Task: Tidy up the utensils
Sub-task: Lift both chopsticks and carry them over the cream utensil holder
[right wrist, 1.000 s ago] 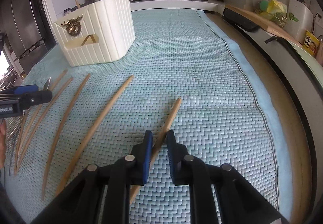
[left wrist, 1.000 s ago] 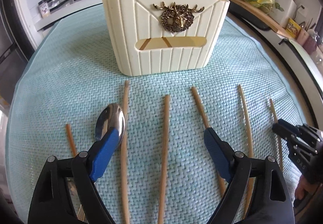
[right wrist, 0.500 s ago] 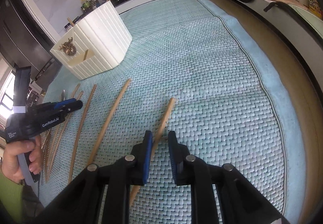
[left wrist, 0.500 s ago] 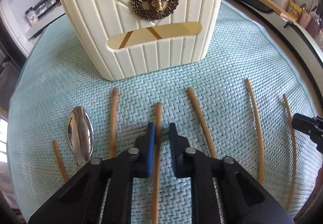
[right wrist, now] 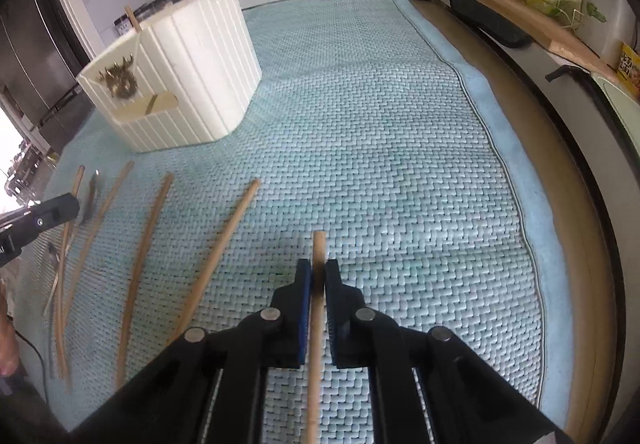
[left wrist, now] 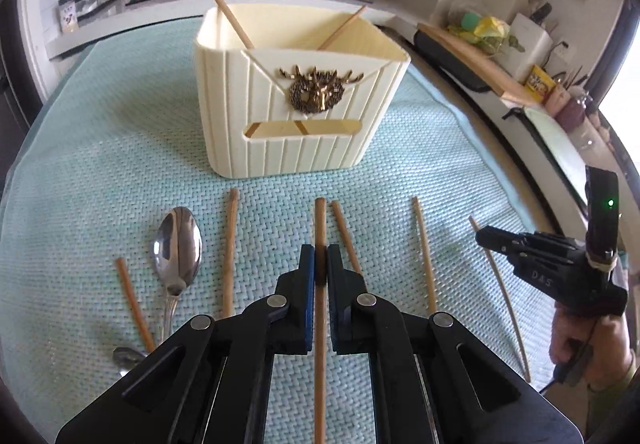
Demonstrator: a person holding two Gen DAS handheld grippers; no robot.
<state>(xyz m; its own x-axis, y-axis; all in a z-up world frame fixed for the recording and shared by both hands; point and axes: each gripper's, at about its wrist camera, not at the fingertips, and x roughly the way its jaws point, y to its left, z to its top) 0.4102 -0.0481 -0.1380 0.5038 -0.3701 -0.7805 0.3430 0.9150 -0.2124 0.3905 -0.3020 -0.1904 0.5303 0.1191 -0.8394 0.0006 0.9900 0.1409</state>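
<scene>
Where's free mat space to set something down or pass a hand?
Free: the mat right of the holder, out to its blue edge, and beyond the right gripper. Crowded: the row of chopsticks and spoon in front of the holder.

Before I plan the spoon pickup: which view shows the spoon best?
The left wrist view: the spoon lies face-up on the mat, bowl and handle clear. The right wrist view shows it only as a thin dark sliver at the far left edge, among the chopsticks.
</scene>
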